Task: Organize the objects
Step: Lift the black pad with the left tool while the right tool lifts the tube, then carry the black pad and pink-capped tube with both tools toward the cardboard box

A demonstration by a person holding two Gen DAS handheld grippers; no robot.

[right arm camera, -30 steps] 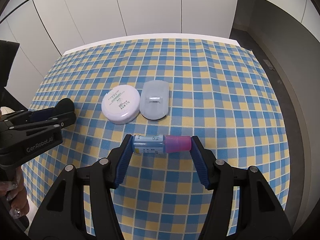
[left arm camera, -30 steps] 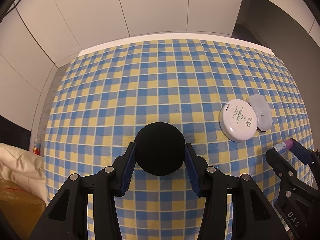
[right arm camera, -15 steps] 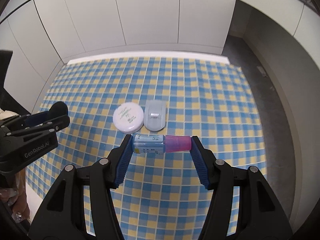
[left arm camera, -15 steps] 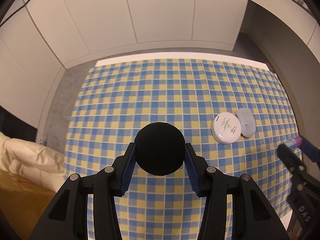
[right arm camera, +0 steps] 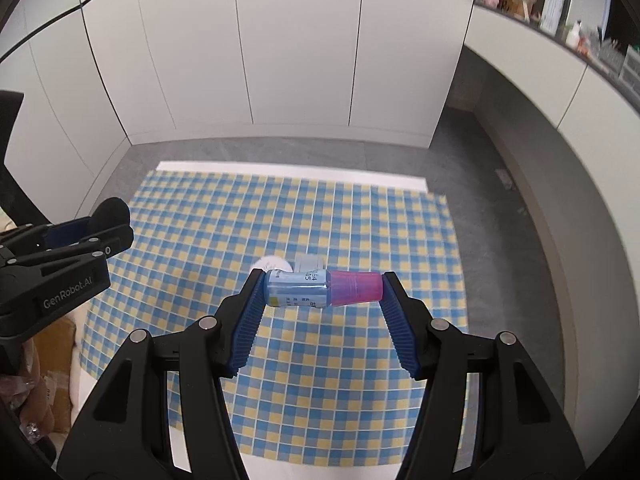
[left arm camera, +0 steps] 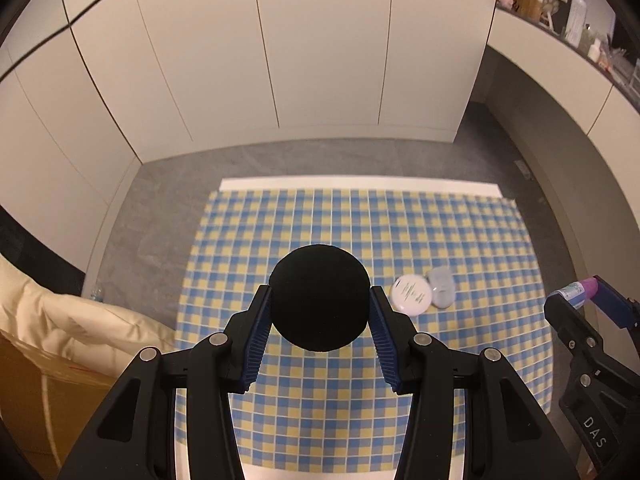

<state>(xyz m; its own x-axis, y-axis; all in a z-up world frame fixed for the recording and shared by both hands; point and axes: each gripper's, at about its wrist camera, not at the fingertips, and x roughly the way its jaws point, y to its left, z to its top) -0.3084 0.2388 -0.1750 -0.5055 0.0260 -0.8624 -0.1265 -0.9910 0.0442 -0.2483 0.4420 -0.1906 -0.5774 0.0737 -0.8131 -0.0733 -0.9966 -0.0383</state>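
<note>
Left gripper (left arm camera: 320,312) clamped on a black ball (left arm camera: 319,297), blue pads pressed against both its sides, ball held high above the table (left arm camera: 360,183). Seen from the right wrist as well: same gripper (right arm camera: 108,228) at the left edge, ball (right arm camera: 110,211) poking out past its tip.

Right gripper (right arm camera: 323,290) closed lengthwise on a small bottle (right arm camera: 298,288), one pad on the base, the other on the end of the pink cap (right arm camera: 356,286). Bottle lay crosswise between the pads, cap towards the right, blue-and-white label facing the camera. Also held well clear of the cloth. From the left wrist, visible at the right edge: right gripper (left arm camera: 576,300) with the bottle (left arm camera: 572,291) and cap (left arm camera: 590,285) between its fingers.

Below, spread over the table: a blue, yellow and white checked cloth (left arm camera: 460,248), a bare white strip left along the far edge. Resting on the cloth, right of centre: a round white case (left arm camera: 411,295) with small dark print on its lid, and just beside it on the right, touching or nearly so, a pale grey oblong case (left arm camera: 442,288). From the right wrist, both partly hidden behind the bottle: only the top of the white case (right arm camera: 272,262) and a corner of the grey case (right arm camera: 310,260) showing.

Grey floor (left arm camera: 160,208) around the table, white cabinet doors (left arm camera: 320,60) beyond. Cream cushion (left arm camera: 60,320) at lower left.
</note>
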